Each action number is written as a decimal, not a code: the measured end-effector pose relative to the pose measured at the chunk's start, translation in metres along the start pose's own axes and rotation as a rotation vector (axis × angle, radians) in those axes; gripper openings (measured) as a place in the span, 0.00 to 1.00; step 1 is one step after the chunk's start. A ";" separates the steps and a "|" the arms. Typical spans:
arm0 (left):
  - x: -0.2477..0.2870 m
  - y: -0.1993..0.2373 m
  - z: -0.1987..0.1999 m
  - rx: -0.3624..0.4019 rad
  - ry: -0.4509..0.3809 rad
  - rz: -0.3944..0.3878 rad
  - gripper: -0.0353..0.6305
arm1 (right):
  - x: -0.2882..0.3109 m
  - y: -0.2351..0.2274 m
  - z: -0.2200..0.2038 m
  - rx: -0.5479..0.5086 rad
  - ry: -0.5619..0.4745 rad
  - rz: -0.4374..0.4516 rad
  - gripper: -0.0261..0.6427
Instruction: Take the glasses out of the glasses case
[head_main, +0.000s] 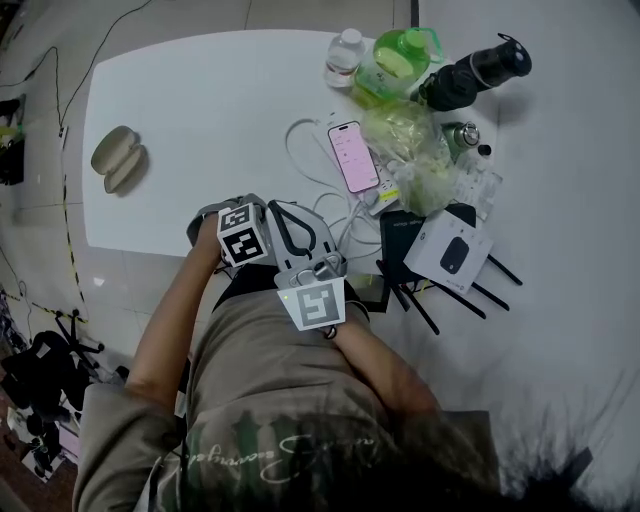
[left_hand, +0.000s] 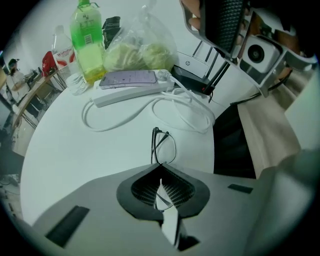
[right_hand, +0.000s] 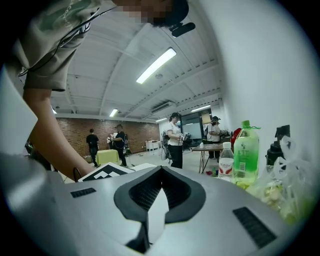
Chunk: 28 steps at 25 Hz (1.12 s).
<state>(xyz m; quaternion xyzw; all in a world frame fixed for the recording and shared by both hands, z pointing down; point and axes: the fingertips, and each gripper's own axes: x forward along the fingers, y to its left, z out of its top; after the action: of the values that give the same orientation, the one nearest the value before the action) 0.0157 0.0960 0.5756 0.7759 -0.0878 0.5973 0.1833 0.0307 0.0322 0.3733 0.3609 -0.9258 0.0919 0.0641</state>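
Observation:
The open beige glasses case (head_main: 118, 157) lies empty at the table's far left. Black thin-framed glasses (left_hand: 163, 146) stick out past my left gripper (left_hand: 160, 169), whose jaws are shut on one of the temple arms. In the head view the glasses (head_main: 284, 226) hang just over the near table edge, held by the left gripper (head_main: 278, 240) close to the person's body. My right gripper (head_main: 318, 264) sits right beside it, tilted upward; its jaws (right_hand: 161, 170) are shut with nothing between them.
On the white table (head_main: 200, 100): a phone (head_main: 352, 155) on a power strip with a looped white cable (left_hand: 150, 107), a green bottle (head_main: 400, 55), a small water bottle (head_main: 345, 55), a bag of greens (head_main: 405, 140), a black router (head_main: 405, 240), a white box (head_main: 450, 250).

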 end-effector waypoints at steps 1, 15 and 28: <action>0.001 -0.001 0.001 0.004 0.001 -0.004 0.08 | -0.002 -0.001 -0.001 0.004 0.005 -0.007 0.06; 0.013 -0.015 0.013 0.044 0.006 -0.049 0.08 | -0.021 -0.015 -0.007 0.065 -0.010 -0.094 0.06; 0.021 -0.021 0.014 0.109 0.024 -0.066 0.08 | -0.022 -0.010 -0.005 0.088 -0.033 -0.122 0.06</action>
<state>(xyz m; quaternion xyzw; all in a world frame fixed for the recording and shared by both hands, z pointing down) 0.0413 0.1117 0.5886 0.7800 -0.0271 0.6039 0.1614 0.0542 0.0402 0.3755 0.4207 -0.8981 0.1225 0.0381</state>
